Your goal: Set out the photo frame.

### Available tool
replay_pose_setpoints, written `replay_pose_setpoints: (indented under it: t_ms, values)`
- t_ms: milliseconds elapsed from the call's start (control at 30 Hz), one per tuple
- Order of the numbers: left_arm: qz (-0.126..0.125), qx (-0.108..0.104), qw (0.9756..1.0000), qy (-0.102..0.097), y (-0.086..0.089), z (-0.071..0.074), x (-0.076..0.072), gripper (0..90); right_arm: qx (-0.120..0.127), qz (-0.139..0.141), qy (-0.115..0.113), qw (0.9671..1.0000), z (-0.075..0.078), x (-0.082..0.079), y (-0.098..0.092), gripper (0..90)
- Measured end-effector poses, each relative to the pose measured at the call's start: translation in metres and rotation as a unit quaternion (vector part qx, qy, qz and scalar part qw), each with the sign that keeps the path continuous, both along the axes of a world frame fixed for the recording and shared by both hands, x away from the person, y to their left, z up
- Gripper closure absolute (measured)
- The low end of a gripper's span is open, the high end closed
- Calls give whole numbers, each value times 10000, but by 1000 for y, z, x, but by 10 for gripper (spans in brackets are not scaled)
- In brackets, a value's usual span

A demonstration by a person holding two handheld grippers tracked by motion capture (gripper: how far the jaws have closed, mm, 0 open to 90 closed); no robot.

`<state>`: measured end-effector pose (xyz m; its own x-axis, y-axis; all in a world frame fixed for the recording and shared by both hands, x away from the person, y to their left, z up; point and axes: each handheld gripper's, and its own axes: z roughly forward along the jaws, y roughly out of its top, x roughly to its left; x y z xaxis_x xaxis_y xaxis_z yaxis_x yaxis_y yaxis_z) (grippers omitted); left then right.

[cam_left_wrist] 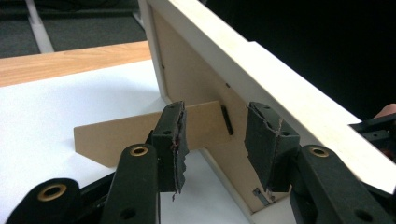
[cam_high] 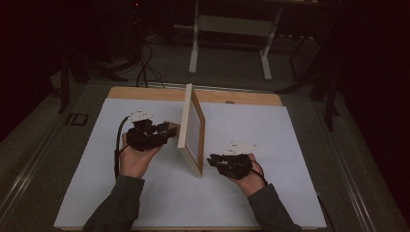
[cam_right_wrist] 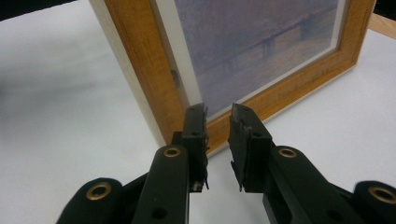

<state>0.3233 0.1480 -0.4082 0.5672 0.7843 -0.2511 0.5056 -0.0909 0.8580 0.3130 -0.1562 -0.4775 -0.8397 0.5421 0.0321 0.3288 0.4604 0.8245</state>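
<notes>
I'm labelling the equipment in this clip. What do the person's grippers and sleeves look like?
Both the left gripper and right gripper are black, each with a pale three-cornered plate on top and a black cable. The jaws have brass-coloured rivets and ragged dark pads. The sleeves are dark grey.

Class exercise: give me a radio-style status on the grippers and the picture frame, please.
Left gripper open behind the picture frame, by its back stand. Right gripper open at the frame's front corner. Frame upright on the table. Nothing in the way.

In the right gripper view the picture frame (cam_right_wrist: 154, 74) is cut off at twelve o'clock, its print blurred. In the left gripper view the frame runs off at four o'clock, and the left gripper's (cam_left_wrist: 215, 140) near pad hides part of the stand (cam_left_wrist: 126, 135).
</notes>
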Motion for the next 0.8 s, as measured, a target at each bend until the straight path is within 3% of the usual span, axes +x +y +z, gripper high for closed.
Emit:
replay_pose_setpoints:
  t_ms: [167, 333, 800]
  values:
    - [5, -122, 9999, 30, 3, 2, 1, 543, 24, -19, -4, 10000, 1, 1, -2, 763]
    - [58, -390, 9992, -7, 6, 9, -4, 462, 49, -68, 25, 10000, 2, 2, -6, 764]
    - [-183, -466, 9987, -28, -4, 16, -11, 342, 81, -151, 15, 9999, 4, 3, -11, 763]
